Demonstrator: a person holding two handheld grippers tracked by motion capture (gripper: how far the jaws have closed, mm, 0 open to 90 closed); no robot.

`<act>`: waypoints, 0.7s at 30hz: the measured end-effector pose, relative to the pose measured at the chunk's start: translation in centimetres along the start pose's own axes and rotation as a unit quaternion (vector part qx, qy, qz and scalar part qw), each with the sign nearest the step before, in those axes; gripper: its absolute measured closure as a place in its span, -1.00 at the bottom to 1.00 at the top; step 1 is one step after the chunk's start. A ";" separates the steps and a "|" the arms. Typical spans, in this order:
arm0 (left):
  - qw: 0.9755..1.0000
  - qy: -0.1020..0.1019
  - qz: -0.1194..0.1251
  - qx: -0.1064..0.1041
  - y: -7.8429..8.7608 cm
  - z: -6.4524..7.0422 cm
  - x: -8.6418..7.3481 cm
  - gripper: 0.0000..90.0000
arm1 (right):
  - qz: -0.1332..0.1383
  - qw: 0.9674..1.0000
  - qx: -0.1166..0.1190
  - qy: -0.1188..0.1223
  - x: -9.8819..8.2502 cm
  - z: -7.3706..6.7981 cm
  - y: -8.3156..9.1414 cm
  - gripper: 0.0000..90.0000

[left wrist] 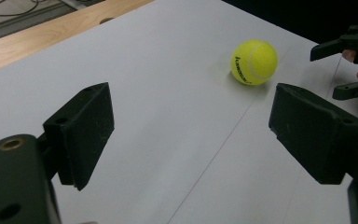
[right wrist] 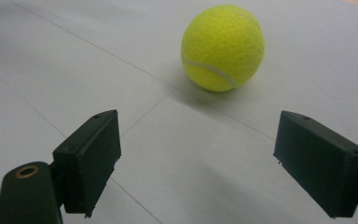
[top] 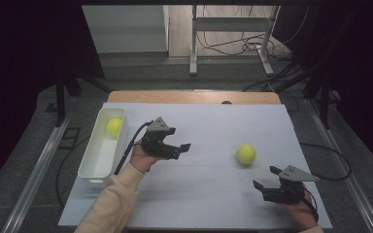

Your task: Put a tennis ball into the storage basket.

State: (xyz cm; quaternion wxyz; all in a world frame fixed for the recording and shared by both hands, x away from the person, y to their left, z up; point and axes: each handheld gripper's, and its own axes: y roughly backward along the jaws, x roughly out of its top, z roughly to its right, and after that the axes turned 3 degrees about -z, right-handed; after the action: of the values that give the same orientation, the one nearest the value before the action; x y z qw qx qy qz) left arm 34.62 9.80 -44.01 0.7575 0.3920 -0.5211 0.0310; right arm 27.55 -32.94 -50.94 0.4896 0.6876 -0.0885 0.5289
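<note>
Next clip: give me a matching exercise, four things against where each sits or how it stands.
Things:
1. tennis ball on the sheet
2. tennis ball in the tray
3. left gripper
4. white tray

Places or states:
A. at the sheet's left edge
B. inside the tray, at its far end
C. loose, ahead of the right gripper
D. open, holding nothing

Pairs: 1-C, 2-B, 3-D, 4-A

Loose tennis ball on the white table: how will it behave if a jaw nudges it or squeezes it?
The tennis ball sits free on the flat white table, so a nudge would likely send it rolling. Its felt looks grippy, so probably little slip. The right gripper stands open facing it; a centred squeeze seems safest.
</note>
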 end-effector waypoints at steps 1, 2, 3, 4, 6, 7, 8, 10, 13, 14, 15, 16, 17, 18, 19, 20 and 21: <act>1.000 0.000 0.000 0.000 0.0 0.0 0.0 -0.66 | 0.000 1.000 0.000 0.000 0.0 0.0 0.0 -0.66; 1.000 -0.001 0.000 -0.001 -0.1 0.1 0.0 -0.66 | 0.000 1.000 0.000 0.000 0.0 0.0 0.0 -0.66; 1.000 -0.001 0.000 -0.001 -0.1 0.1 0.0 -0.66 | 0.000 1.000 0.000 0.000 0.0 0.0 0.0 -0.66; 1.000 -0.002 -0.001 -0.002 -0.1 0.1 0.0 -0.66 | 0.000 1.000 0.000 0.000 0.0 0.0 0.0 -0.66; 1.000 -0.003 -0.002 -0.004 -0.3 0.2 0.0 -0.66 | 0.001 1.000 0.001 0.000 0.0 0.0 0.0 -0.66; 1.000 -0.003 -0.003 -0.004 -0.3 0.3 0.0 -0.66 | 0.001 1.000 0.001 0.000 0.0 0.0 0.0 -0.66; 1.000 -0.004 -0.003 -0.005 -0.4 0.3 0.0 -0.66 | 0.000 1.000 0.001 0.000 0.0 0.0 0.0 -0.66; 1.000 -0.005 -0.005 -0.006 -0.5 0.4 0.0 -0.66 | 0.000 1.000 0.001 0.000 0.0 0.0 0.0 -0.66; 1.000 -0.007 -0.008 -0.008 -0.7 0.5 0.0 -0.66 | 0.000 1.000 0.001 0.000 0.0 0.0 0.0 -0.66; 1.000 -0.007 -0.008 -0.009 -0.7 0.6 0.0 -0.66 | 0.000 1.000 0.001 0.000 0.0 0.0 0.0 -0.66; 1.000 -0.007 -0.008 -0.010 -0.8 0.7 0.0 -0.66 | 0.000 1.000 0.001 0.000 0.0 0.0 0.0 -0.66; 1.000 -0.007 -0.008 -0.011 -0.8 0.7 0.0 -0.66 | 0.000 1.000 0.001 0.000 0.0 0.0 0.0 -0.66; 1.000 -0.007 -0.008 -0.011 -0.8 0.7 0.0 -0.66 | 0.000 1.000 0.001 0.000 0.0 0.0 0.0 -0.66; 1.000 -0.008 -0.008 -0.011 -0.9 0.8 0.0 -0.66 | 0.000 1.000 0.001 0.000 0.0 0.0 0.0 -0.66; 1.000 -0.008 -0.007 -0.013 -0.9 0.8 0.0 -0.66 | 0.000 1.000 0.001 0.000 0.0 0.0 0.0 -0.66; 1.000 -0.009 -0.006 -0.014 -0.9 0.9 0.1 -0.66 | -0.002 1.000 0.000 0.000 0.0 0.0 0.0 -0.66; 1.000 -0.009 -0.006 -0.015 -0.9 0.9 0.1 -0.66 | -0.002 1.000 0.000 0.001 0.0 0.0 0.0 -0.66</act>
State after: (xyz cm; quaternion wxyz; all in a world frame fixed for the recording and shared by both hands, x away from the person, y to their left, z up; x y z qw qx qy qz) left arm 34.37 8.55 -44.34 0.7586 0.3841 -0.5260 0.0152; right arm 27.57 -32.94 -50.98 0.4903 0.6876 -0.0867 0.5285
